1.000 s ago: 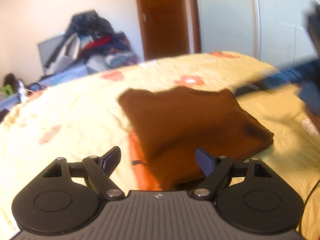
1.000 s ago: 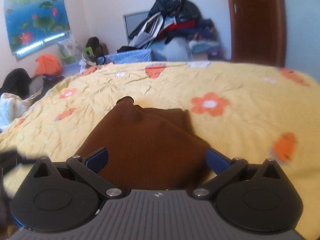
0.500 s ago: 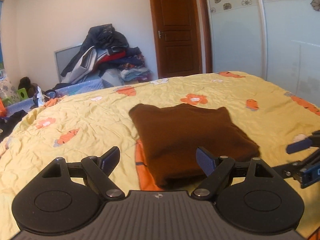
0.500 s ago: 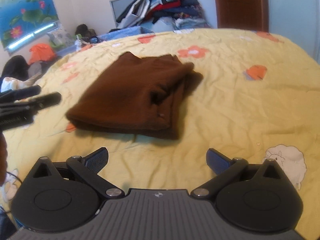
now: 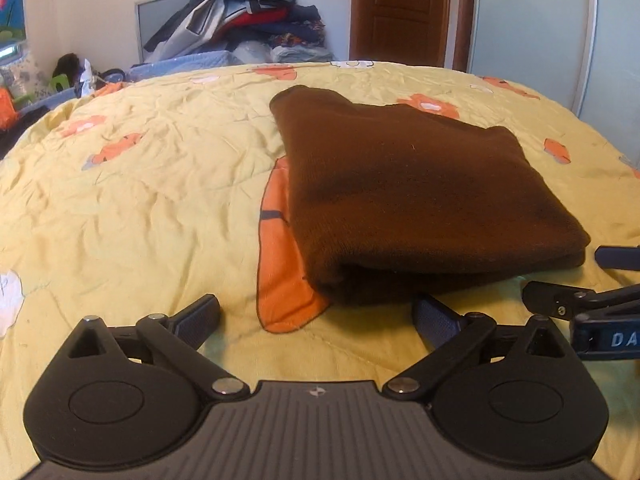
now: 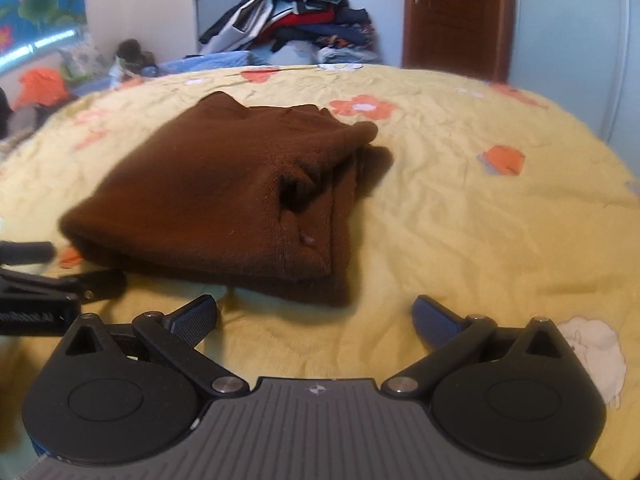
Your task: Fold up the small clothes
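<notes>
Since brown garment (image 5: 416, 184) already lies folded on bed (image 5: 140, 200), your left gripper (image 5: 316, 316) and right gripper (image 6: 314, 316) sit just short of its near edge, both spread wide, empty; likely placed to square or lift bundle.

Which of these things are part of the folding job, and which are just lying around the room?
Part of the job:
- folded brown fleece garment
- left gripper, open
- right gripper, open
- yellow flowered bedspread, the work surface

Just lying about:
- heap of mixed clothes by the far wall
- brown wooden door
- orange item beside the bed
</notes>
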Action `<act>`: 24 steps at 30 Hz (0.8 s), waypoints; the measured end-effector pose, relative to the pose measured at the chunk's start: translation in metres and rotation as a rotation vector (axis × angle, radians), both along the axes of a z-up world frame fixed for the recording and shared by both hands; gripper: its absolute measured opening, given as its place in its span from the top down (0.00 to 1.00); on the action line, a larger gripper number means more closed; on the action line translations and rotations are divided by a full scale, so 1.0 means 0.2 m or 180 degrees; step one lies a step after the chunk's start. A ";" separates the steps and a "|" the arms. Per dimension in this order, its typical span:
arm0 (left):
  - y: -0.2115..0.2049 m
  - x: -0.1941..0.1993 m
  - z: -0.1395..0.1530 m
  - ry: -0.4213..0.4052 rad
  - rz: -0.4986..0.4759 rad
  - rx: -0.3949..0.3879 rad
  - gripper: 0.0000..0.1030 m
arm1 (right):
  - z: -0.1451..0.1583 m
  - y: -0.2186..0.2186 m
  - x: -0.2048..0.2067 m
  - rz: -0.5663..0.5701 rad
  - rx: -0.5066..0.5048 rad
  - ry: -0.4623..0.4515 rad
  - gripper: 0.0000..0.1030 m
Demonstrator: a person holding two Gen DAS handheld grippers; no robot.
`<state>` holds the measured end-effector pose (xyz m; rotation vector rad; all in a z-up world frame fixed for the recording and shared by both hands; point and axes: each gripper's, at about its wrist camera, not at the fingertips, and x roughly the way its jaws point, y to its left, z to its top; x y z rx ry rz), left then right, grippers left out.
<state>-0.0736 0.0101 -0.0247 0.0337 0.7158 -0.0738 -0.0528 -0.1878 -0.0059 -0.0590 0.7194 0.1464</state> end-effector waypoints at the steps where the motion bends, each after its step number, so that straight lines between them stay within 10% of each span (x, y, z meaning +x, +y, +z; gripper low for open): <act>1: 0.00 0.00 0.00 -0.0001 0.0006 -0.0003 0.00 | 0.00 0.00 0.00 -0.0013 0.0007 -0.0001 0.00; 24: 0.00 0.00 0.00 -0.0005 -0.0003 -0.0021 0.00 | -0.01 0.00 -0.01 -0.0085 0.0017 -0.0045 0.00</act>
